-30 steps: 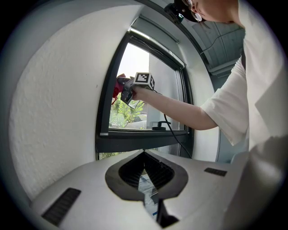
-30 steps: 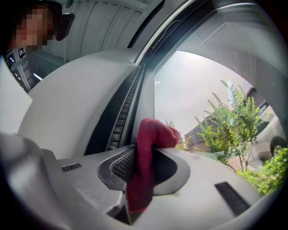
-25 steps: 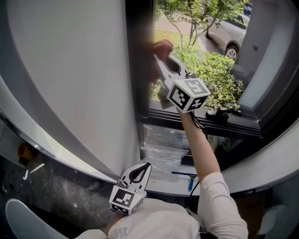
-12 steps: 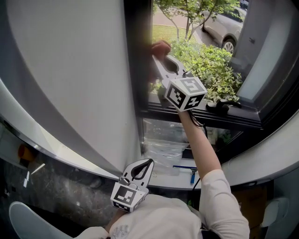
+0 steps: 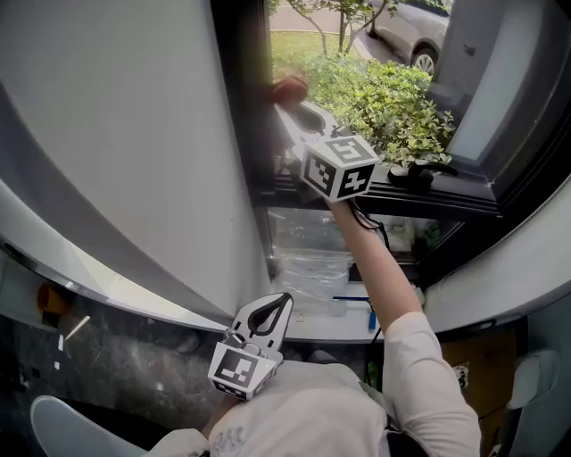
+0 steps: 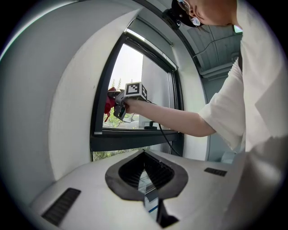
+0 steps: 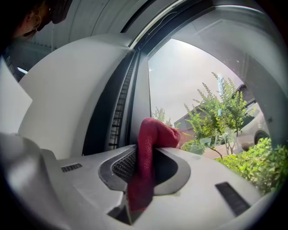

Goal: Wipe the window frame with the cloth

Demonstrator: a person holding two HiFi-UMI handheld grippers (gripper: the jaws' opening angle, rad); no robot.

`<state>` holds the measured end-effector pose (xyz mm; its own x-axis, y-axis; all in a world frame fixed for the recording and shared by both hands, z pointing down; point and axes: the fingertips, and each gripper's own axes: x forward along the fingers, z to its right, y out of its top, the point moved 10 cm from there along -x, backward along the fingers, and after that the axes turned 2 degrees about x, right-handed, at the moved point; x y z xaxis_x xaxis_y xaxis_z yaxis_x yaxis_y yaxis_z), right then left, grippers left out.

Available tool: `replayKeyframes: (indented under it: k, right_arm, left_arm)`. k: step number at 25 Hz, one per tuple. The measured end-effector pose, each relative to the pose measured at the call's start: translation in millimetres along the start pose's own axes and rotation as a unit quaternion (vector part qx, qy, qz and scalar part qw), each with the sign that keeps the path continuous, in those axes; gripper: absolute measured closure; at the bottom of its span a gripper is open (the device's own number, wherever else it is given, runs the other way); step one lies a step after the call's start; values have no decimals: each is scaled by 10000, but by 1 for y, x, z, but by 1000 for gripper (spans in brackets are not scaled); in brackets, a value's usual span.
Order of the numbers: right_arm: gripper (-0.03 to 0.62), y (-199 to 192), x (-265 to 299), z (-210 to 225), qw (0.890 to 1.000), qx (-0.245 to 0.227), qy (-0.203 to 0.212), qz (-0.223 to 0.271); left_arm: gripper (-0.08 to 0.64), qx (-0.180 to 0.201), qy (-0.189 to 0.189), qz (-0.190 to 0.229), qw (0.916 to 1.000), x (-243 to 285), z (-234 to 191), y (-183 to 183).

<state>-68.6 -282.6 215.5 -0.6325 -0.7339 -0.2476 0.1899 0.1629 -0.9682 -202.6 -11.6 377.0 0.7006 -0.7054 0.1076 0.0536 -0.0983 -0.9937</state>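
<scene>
Fingers of the right gripper (image 7: pixel 152 146) are clamped on a red cloth (image 7: pixel 150 134). One fold bulges past the fingertips and the rest hangs back between the ribbed pads. In the head view the right gripper (image 5: pixel 293 100) is held out at arm's length, and the cloth (image 5: pixel 288 87) lies at the inner edge of the dark upright of the window frame (image 5: pixel 239 134). Whether it actually touches the upright cannot be told. The left gripper (image 6: pixel 145 155) has its fingers together at the tips with nothing clamped between them. It sits low against the person's white shirt (image 5: pixel 303 419), well apart from the window. From its view the cloth (image 6: pixel 108 103) shows as a small red patch beside the frame's upright (image 6: pixel 101 112).

A pale curved wall panel (image 5: pixel 134 134) adjoins the frame on the left. Outside the open window are green shrubs (image 5: pixel 393 98) and a parked car (image 5: pixel 415 27). A black window handle (image 5: pixel 419 174) sits on the lower rail. Below it, clear plastic sheeting (image 5: pixel 308 268) and a blue-handled tool (image 5: pixel 357 302) rest on a white ledge, above a dark speckled floor (image 5: pixel 116 366).
</scene>
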Motion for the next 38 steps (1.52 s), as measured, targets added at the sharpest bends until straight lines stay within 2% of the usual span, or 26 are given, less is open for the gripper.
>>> replayKeyframes:
  k: [11, 17, 20, 28, 31, 34, 38]
  right_arm:
    - [517, -17, -6, -1, 9993, 15, -153, -331]
    - [517, -41, -12, -2, 9965, -115, -149, -817]
    - [517, -49, -14, -1, 9957, -67, -149, -917]
    - [518, -59, -16, -3, 9910, -311, -217, -1286]
    - [517, -68, -19, -7, 9825, -688, -169, -1725]
    - [517, -71, -18, -9, 9717, -1069, -144, -2104]
    - [517, -76, -20, -15, 9562, -1714, -234, -2360]
  left_arm:
    - [551, -136, 145, 58, 9998, -2, 1, 3]
    - [552, -58, 179, 78, 9998, 0, 1, 2]
    - [552, -24, 183, 83, 9998, 0, 1, 2]
    - [552, -56, 168, 147, 9997, -1, 3, 6]
    - [552, -63, 228, 60, 9997, -1, 4, 6]
    - [552, 3, 132, 181, 9997, 2, 6, 5]
    - [551, -23, -51, 177, 9998, 6, 11, 7]
